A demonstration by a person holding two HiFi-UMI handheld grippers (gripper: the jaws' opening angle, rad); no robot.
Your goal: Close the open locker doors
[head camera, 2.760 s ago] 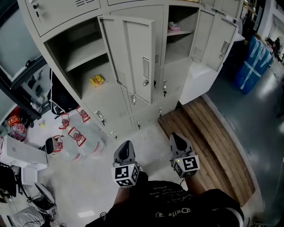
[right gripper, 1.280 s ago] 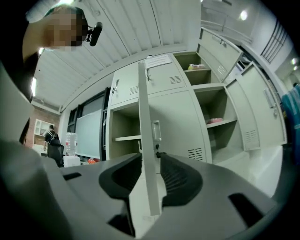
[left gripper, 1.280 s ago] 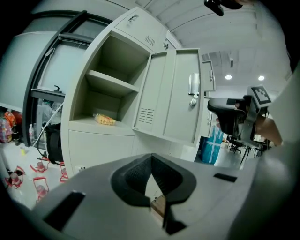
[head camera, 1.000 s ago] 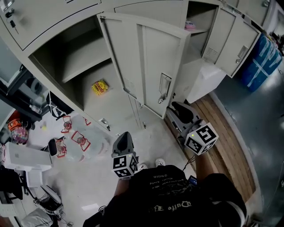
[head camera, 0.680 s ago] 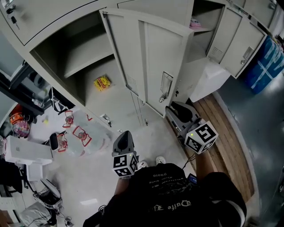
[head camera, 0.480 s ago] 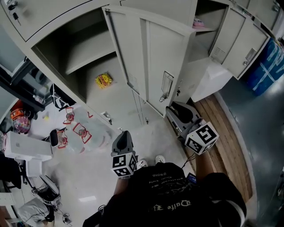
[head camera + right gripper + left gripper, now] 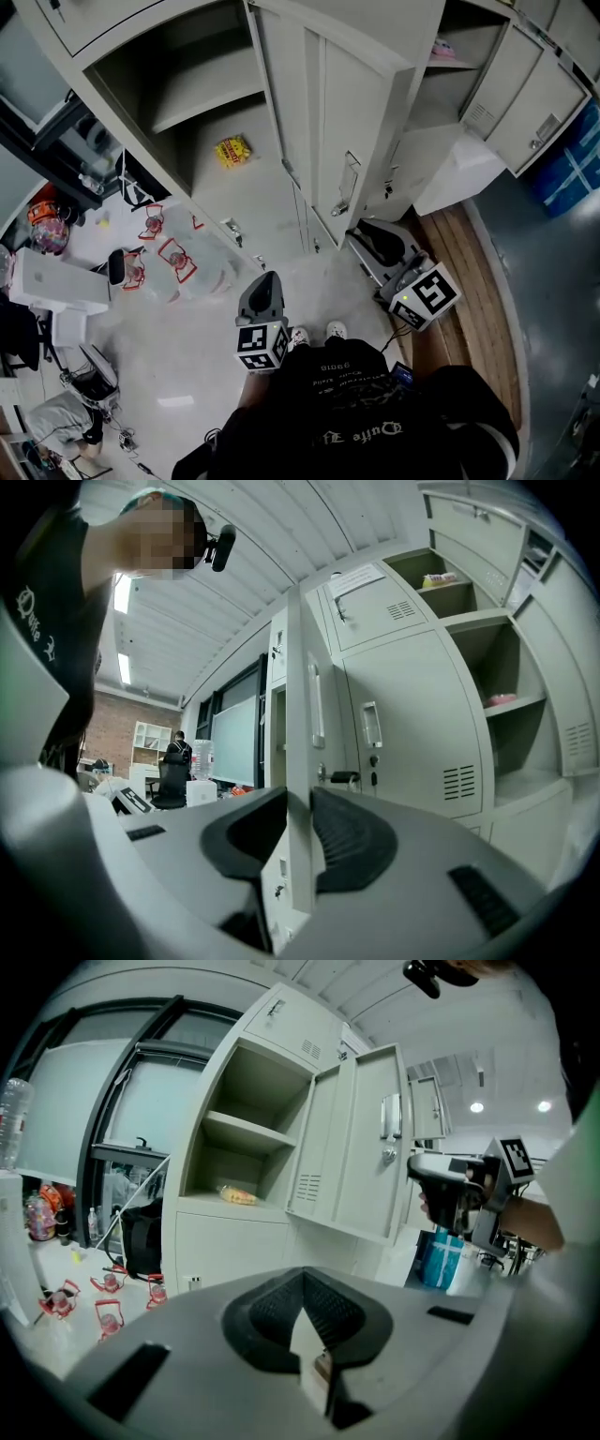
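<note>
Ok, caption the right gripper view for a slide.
Right gripper with jaws, just closing, clamped on the edge of the open locker door.

Left tongs (image 7: 302, 1283): jaws together, nothing between. Ahead: locker door (image 7: 370, 1138) open, yellow packet (image 7: 236, 1195) on compartment floor. Right tongs (image 7: 419, 1168) at door's free edge. Red-labelled bottles (image 7: 106, 1314) on floor, lower left.

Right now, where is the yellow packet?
Head view, upper left: the yellow packet lies on the floor of the open locker compartment, below its shelf, left of the open door.
</note>
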